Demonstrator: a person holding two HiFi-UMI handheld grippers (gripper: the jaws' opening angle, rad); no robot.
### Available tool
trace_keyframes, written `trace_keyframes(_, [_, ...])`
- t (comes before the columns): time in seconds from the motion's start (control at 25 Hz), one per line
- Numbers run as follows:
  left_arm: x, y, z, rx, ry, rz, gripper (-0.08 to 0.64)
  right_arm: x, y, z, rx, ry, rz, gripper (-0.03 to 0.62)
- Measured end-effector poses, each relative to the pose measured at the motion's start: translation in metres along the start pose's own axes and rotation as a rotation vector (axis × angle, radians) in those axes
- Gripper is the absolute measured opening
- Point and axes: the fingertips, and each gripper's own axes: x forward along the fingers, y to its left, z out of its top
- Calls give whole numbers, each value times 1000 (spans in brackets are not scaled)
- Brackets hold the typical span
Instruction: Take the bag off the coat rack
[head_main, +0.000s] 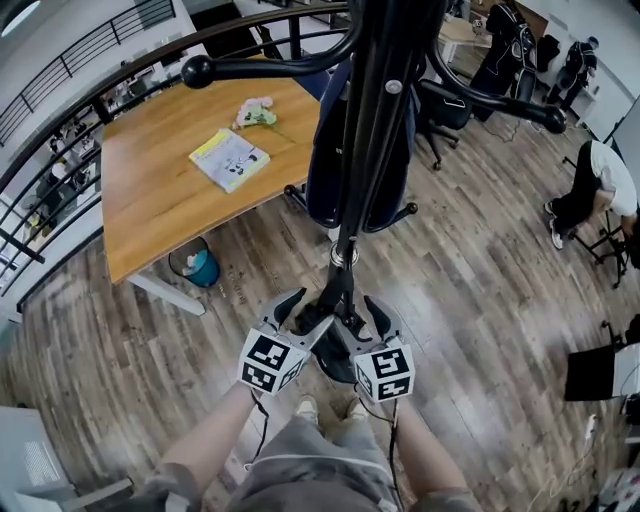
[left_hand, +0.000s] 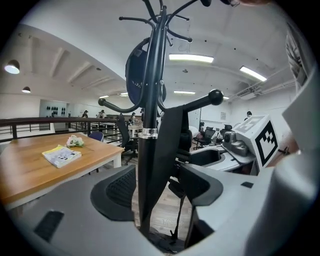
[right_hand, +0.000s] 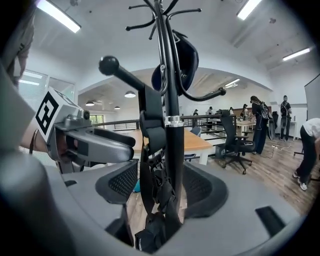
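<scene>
A dark blue bag (head_main: 322, 170) hangs high on the black coat rack (head_main: 372, 120), its black straps (right_hand: 150, 150) trailing down the pole. Low on that pole, the left gripper (left_hand: 157, 190) and right gripper (right_hand: 162, 187) keep their jaws released, with pole and straps between them.

The left forearm (head_main: 205, 440) and right forearm (head_main: 428, 452), both bare, reach forward and down, converging in front of the knees. The left gripper (head_main: 290, 308) and right gripper (head_main: 378, 316) sit close side by side, nearly touching, with their marker cubes facing up. Each gripper's jaws stand wide apart, and the pads (left_hand: 117, 190) press on nothing.
</scene>
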Motion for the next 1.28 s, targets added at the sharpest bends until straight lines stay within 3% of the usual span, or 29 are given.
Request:
trace_keyframes(0.16, [18,6,-10,-19,16,-7,293,23,-5,-12,-31,17,18,289])
trace_keyframes(0.28, [26,7,-16,-29,16,-3,276,31,-8,-17,-51,2,24,239])
trace_keyframes(0.52, [34,2,-12,-17,-23,-11,122,29,-7,-9,-102,-54,40,77])
trace_keyframes(0.72, [31,7,-11,-67,-41,25,20,18,-23,-5,-65,-66,35,67])
trace_keyframes(0.96, [10,19,-13,-100,-13,63,16,-6,-35,26,-9,-86,43,66])
trace_keyframes(1.28, [-36,8,34,-115,-100,93,15,-51,-28,83,-24,-138,76,66])
